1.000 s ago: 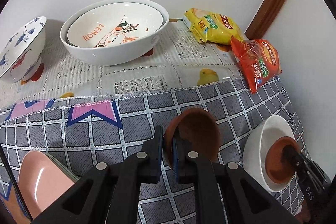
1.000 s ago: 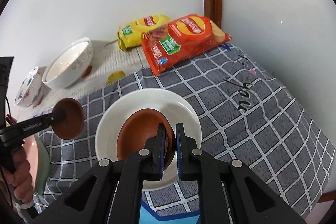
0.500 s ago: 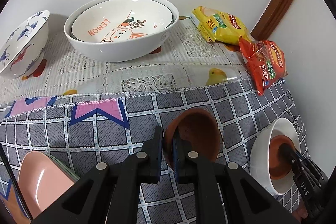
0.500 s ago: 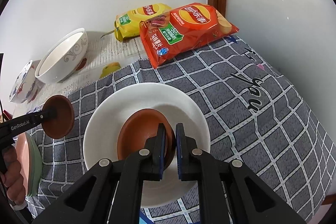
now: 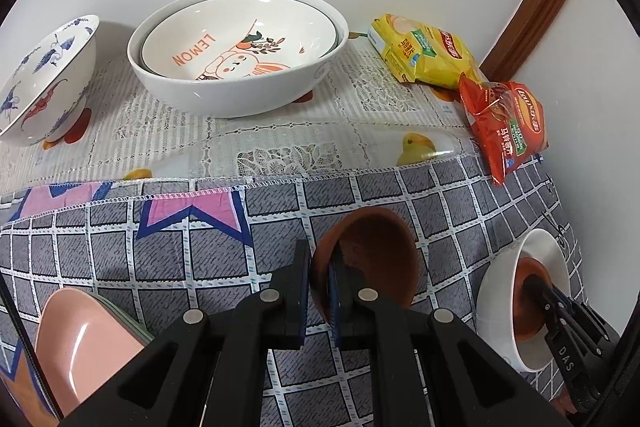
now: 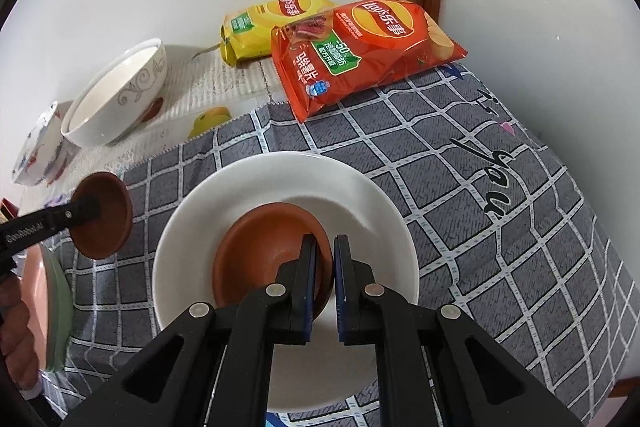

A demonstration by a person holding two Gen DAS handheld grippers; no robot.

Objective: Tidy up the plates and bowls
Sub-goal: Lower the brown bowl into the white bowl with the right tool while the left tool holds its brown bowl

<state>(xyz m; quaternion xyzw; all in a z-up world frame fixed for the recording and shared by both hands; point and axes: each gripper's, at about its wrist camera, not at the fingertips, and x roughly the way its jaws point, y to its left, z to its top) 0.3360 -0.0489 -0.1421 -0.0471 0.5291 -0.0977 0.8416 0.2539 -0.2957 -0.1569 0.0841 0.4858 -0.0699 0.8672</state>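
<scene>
My left gripper [image 5: 320, 259] is shut on the rim of a small brown dish [image 5: 376, 255] and holds it tilted above the grey checked cloth; the same dish [image 6: 106, 215] shows at the left of the right wrist view. My right gripper [image 6: 325, 247] is shut on the rim of a second brown dish [image 6: 264, 255], which sits inside a white plate [image 6: 360, 199]. That white plate [image 5: 494, 291] and its brown dish [image 5: 528, 291] appear at the right edge of the left wrist view. A pink plate [image 5: 76, 343] lies on a green one at lower left.
At the back, a LEMON bowl [image 5: 240, 35] is nested in a larger white bowl [image 5: 232, 95], beside a blue-patterned bowl [image 5: 44, 83]. A yellow chip bag [image 6: 272, 27] and a red chip bag [image 6: 360, 47] lie by the wall corner. A hand [image 6: 16, 339] holds the left tool.
The right gripper has sunk a little with its brown dish, which now rests lower in the white plate. The left gripper and its dish have stayed where they were.
</scene>
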